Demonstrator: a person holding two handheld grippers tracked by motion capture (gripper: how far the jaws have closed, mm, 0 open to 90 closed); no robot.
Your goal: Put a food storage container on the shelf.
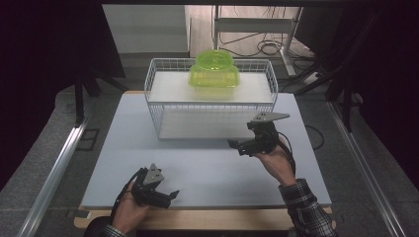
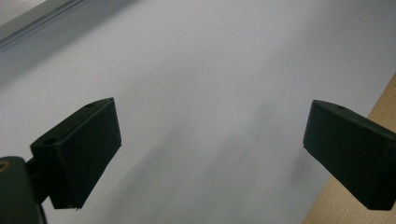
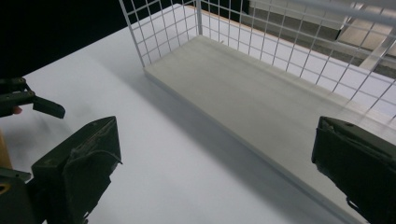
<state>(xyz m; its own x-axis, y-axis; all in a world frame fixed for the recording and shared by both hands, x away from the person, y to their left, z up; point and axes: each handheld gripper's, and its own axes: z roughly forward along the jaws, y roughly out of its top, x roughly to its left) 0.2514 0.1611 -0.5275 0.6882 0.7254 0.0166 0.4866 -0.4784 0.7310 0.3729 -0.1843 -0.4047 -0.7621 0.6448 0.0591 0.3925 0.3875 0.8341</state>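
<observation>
High view first, left to right: the left gripper (image 1: 157, 193) rests low near the front edge of the table (image 1: 207, 168), jaws spread with nothing between them, probably parked there to keep out of the way. Its own view bears this out, with bare tabletop between the two black jaws and the wooden table edge (image 2: 385, 109) at the right. Further right and farther back stands the white wire basket (image 1: 158, 84), open side facing the person, likely so its shelves can be reached from the front. On its upper shelf (image 1: 170, 88) sits the green translucent container (image 1: 214, 70), upright with its lid on, well apart from both grippers. Rightmost, the right gripper (image 1: 241, 146) hovers just before the basket's lower right corner, jaws released and empty; its own view looks across the bare lower shelf (image 3: 243, 88).
</observation>
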